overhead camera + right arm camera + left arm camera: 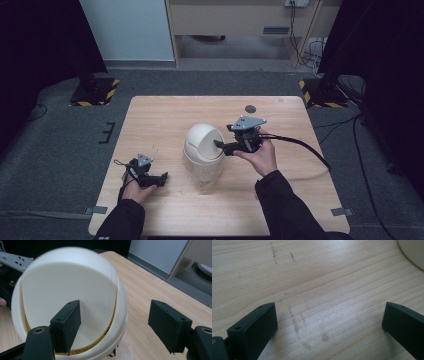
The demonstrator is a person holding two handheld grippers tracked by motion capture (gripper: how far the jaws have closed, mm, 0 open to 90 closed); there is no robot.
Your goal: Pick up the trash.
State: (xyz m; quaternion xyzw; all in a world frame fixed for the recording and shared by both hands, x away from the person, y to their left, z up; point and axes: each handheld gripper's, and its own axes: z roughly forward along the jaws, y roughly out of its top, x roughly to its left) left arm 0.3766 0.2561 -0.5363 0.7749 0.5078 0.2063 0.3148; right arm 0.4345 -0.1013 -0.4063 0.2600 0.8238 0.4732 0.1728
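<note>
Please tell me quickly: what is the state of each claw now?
Left claw: open, holding nothing, over bare table.
Right claw: open, holding nothing, one jaw against the bin flap.

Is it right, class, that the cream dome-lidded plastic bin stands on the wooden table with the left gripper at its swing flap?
No: the right gripper is at the swing flap of the cream dome-lidded plastic bin, as the high view shows; the bin does stand on the wooden table.

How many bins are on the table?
1. A cream swing-lid bin stands at the table's centre, with the open right gripper at its lid.
</note>
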